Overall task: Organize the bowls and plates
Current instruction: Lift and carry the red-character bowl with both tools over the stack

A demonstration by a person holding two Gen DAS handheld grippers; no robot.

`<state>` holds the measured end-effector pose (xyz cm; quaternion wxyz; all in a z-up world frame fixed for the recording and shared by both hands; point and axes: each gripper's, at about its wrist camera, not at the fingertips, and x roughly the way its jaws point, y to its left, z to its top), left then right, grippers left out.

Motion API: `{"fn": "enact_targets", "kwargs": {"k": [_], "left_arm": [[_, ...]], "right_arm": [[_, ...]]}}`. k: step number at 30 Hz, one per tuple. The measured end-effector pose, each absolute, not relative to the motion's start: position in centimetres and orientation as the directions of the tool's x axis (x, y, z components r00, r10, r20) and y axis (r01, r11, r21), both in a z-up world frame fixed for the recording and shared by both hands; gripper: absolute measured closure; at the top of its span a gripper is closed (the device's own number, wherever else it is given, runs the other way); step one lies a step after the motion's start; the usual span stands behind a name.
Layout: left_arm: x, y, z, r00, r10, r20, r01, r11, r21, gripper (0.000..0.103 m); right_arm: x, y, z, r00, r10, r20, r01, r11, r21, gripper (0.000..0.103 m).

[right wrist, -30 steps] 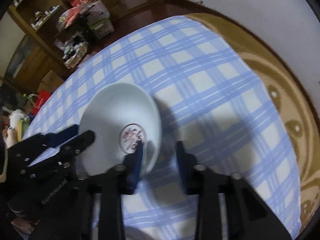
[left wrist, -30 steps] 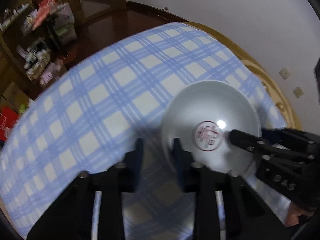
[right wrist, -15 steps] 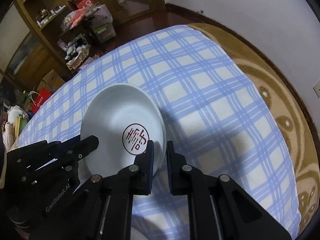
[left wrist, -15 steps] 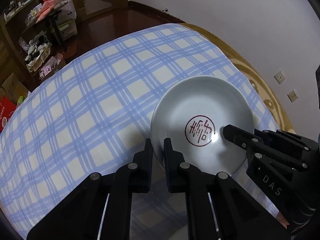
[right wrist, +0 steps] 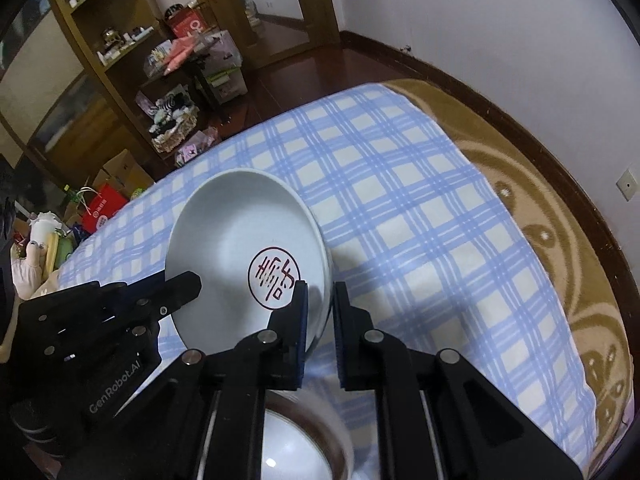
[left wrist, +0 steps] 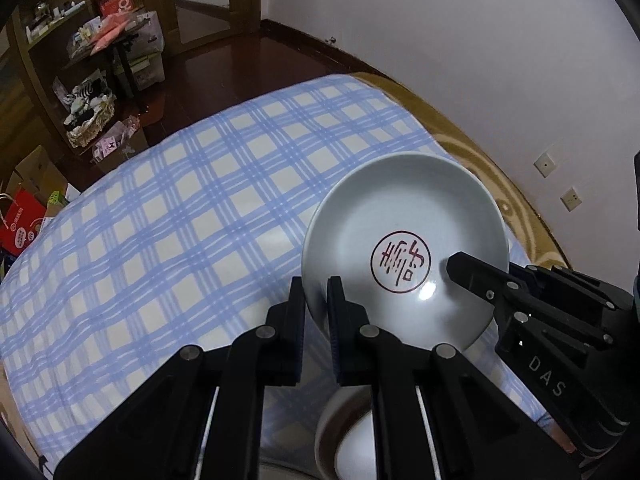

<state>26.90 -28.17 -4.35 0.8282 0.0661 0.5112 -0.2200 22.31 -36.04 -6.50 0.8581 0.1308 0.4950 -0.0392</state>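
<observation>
Nearest the cameras, a white bowl (left wrist: 352, 436) sits low beneath the grippers. Above it, the left gripper (left wrist: 316, 300) and right gripper (right wrist: 320, 304) have closed their jaws on opposite rims of the pale plate (left wrist: 404, 248) and raised it off the checked cloth (left wrist: 180, 240); it can probably now be stacked. Its red seal stays unreadable; gripper bodies read "DAS" and "GenRobot.AI".

plate (left wrist: 404, 236): pale grey-white, dark red circular seal mark at centre
cloth (left wrist: 180, 240): blue and cream check
blanket (right wrist: 560, 240): tan, lighter swirl pattern
left hand-held gripper (left wrist: 316, 300): black
right hand-held gripper (right wrist: 320, 304): black
wall (left wrist: 480, 40): white
floor (left wrist: 240, 64): dark reddish-brown
</observation>
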Motion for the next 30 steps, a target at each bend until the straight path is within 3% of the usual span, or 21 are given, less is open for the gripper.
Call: {"fn": "enact_targets", "kwargs": {"k": [13, 30], "left_arm": [[20.9, -24.8, -1.8, 0.421, -0.299, -0.856, 0.424, 0.9, -0.106, 0.092], [15.3, -24.0, -2.5, 0.403, -0.332, -0.852, 0.446, 0.885, -0.134, 0.091]], "right_arm": [[15.9, -33.4, -4.5, 0.536, 0.1, -0.838, 0.226, 0.94, 0.257, 0.09], [10.2, -31.7, -3.4, 0.564, 0.012, -0.826, 0.25, 0.951, 0.185, 0.09]]}}
